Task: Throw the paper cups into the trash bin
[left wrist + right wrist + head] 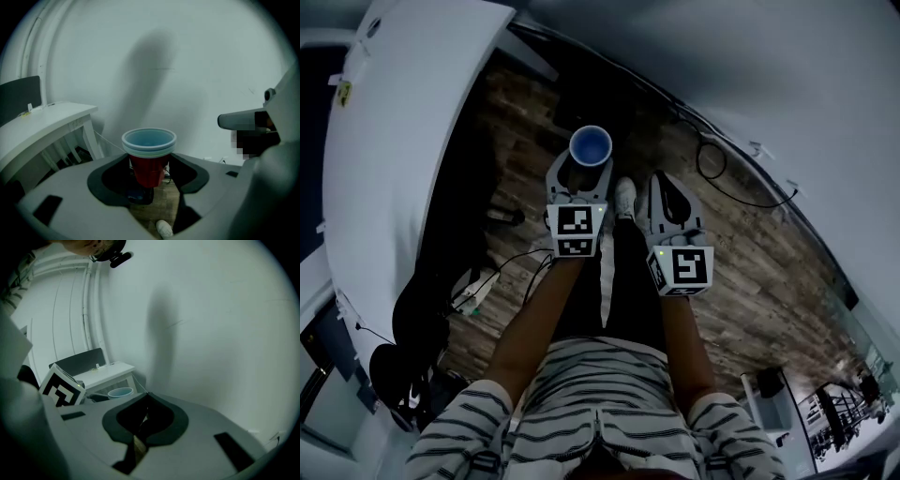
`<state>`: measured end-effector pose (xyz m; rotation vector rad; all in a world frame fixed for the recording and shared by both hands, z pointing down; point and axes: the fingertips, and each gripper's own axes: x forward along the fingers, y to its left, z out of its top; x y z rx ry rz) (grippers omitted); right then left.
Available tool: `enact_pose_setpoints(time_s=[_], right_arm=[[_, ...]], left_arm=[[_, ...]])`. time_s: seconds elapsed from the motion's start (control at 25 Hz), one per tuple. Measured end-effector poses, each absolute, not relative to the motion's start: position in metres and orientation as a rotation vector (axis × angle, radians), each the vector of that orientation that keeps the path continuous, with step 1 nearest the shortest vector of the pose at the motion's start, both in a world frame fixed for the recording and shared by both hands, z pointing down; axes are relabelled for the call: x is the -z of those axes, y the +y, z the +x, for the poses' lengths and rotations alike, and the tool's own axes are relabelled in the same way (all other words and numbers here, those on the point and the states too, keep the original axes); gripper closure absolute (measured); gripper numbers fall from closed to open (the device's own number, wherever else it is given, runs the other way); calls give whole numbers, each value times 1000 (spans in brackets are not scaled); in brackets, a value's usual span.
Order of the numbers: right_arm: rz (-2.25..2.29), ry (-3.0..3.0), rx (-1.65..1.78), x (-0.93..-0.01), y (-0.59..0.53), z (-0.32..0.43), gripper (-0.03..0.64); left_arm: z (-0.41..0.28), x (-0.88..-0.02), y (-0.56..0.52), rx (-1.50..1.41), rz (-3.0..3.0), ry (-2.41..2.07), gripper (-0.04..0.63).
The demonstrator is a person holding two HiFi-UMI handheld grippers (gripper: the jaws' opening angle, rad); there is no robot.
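Head view, looking steeply down. My left hand-held gripper is closed on a nested stack of paper cups. The stack stands upright, its open mouth facing the camera, with a pale blue rim and a blue inside. It is held clear of the wood floor, out in front of the person's striped shirt. My right hand-held gripper hangs just beside the left one, on its right and a little nearer the body. A white shoe shows between the two. A white counter runs along the left of the frame, well apart from the cups, and dark cables lie on the floor near the wall.

Left gripper view. The cups sit between the two jaws. The red outer cup is pinched at its sides, and the stacked pale rims rise above the jaw tips. The counter stands to the left, a plain wall behind, and the shoe lies below the jaws. The right gripper's body fills the right edge.

Right gripper view. The jaws of the right hand-held gripper stand together, tips meeting, with nothing between them. To their left appear the left gripper's marker cube and, just past it, the blue rim of the cups.
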<state>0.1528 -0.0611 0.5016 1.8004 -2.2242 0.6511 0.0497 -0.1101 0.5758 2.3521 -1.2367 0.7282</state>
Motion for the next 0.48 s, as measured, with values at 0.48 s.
enact_pose_setpoints(time_s=[0.48], right_arm=[[1759,-2212,-710,-565,-77,149,598]], left_arm=[[46,-685,-124,-768,2206,-1215,314]])
